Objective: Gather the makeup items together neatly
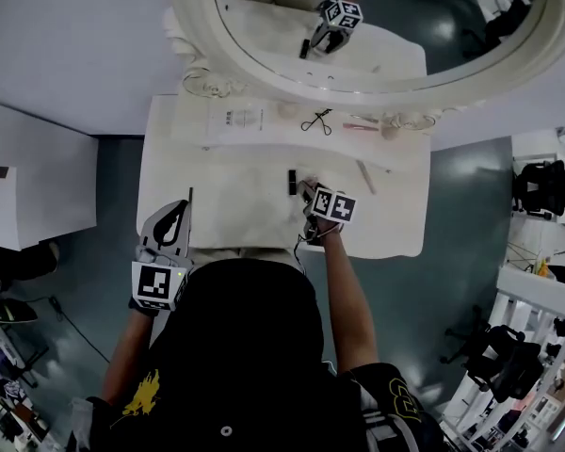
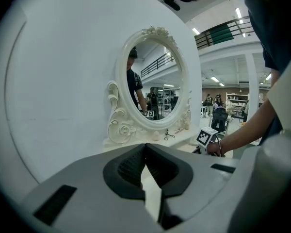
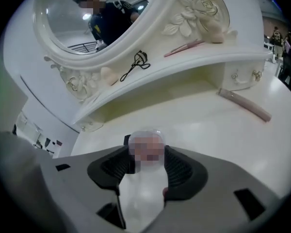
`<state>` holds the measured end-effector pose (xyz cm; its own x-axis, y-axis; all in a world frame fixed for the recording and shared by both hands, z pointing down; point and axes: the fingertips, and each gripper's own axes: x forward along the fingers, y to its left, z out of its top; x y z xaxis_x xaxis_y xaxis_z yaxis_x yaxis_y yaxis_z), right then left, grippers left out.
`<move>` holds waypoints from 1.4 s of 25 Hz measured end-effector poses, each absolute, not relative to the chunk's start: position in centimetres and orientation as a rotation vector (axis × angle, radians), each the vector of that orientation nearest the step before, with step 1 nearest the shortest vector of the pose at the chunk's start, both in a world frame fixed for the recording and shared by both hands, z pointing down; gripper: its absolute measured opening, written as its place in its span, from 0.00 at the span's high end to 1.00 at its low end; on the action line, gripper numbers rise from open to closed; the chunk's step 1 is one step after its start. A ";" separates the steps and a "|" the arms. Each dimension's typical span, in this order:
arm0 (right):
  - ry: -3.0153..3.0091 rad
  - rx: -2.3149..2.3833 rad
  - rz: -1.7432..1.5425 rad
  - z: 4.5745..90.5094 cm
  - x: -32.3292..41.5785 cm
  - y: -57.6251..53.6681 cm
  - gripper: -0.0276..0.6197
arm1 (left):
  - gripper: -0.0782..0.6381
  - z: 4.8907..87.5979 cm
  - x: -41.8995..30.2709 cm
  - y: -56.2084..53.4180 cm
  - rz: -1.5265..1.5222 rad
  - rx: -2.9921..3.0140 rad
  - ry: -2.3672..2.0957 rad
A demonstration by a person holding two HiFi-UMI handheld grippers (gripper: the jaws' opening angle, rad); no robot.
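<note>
At lower left the left gripper (image 1: 174, 217) hangs pressed together and empty beside the table (image 1: 226, 196), while at centre the right gripper (image 1: 306, 194) pinches a small makeup item (image 3: 145, 148), best carried low and set beside the pink tube (image 1: 367, 177) at right.

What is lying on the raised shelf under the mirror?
On the shelf: an eyelash curler, a pink stick, a white card. The mirror frame overhangs and covers its back edge.
</note>
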<state>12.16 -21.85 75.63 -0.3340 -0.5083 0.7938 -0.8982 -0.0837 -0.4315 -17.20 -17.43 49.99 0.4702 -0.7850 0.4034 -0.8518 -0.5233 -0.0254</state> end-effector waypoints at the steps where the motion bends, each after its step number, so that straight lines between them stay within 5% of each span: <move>1: -1.803 1.518 1.382 75.9 12.1 -21.7 0.59 | 0.87 50.1 -17.2 -17.3 0.552 2.531 -1.427; 27: -1.714 1.536 1.308 76.6 11.1 -21.6 0.54 | 0.87 50.3 -15.7 -17.6 0.573 2.545 -1.380; 35: -1.733 1.562 1.109 74.9 9.4 -22.2 0.27 | 0.87 50.5 -15.3 -17.8 0.586 2.551 -1.363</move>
